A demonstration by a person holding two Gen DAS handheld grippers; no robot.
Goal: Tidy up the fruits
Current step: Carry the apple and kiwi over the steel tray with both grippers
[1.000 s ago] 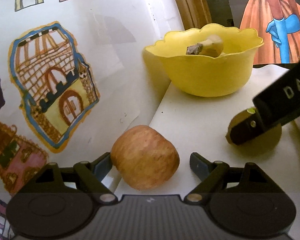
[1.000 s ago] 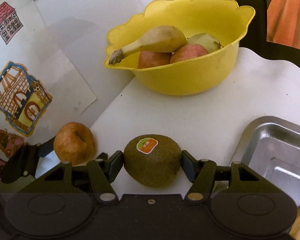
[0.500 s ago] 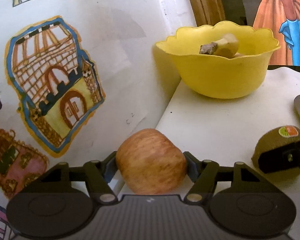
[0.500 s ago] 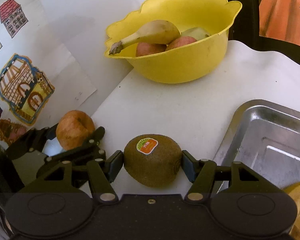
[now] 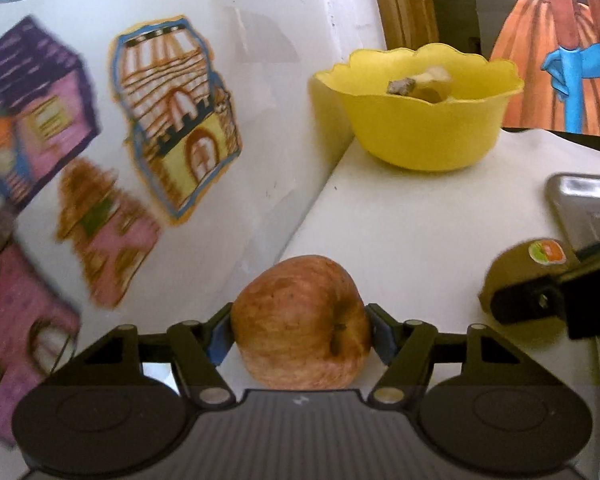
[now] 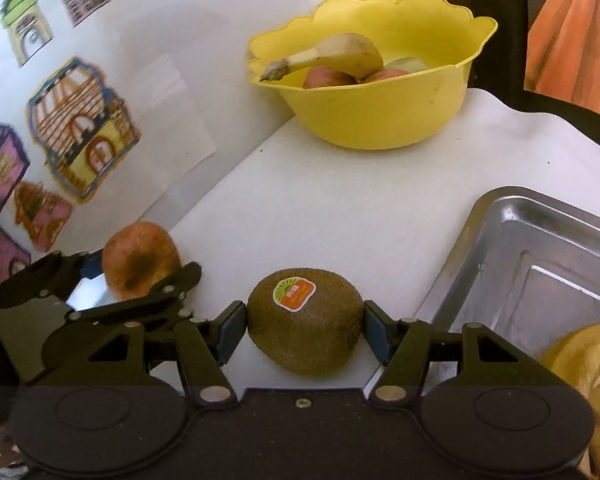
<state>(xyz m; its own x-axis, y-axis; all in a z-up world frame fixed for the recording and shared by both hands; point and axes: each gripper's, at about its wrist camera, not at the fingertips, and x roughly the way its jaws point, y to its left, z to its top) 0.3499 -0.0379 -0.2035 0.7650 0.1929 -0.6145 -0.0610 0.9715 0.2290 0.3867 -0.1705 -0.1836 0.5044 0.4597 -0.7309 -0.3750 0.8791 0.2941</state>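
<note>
My left gripper [image 5: 300, 330] is shut on a reddish apple [image 5: 302, 320], held just above the white table near its left edge. My right gripper [image 6: 305, 326] is shut on a brown kiwi [image 6: 306, 328] with an orange sticker. The kiwi also shows in the left wrist view [image 5: 516, 272], and the apple in the right wrist view [image 6: 140, 258]. A yellow scalloped bowl [image 6: 380, 120] stands at the back with a banana [image 6: 336, 56] and apples inside; it also shows in the left wrist view [image 5: 424, 136].
A steel tray [image 6: 540, 264] lies to the right, also seen in the left wrist view [image 5: 584, 204]. Bananas [image 6: 588, 368] show at the lower right. A wall with house drawings [image 5: 172, 120] runs along the table's left edge.
My left gripper closed on the apple and has pulled back from the bowl with it. My right gripper kept the kiwi and has drawn back slightly, so more of the tray shows.
</note>
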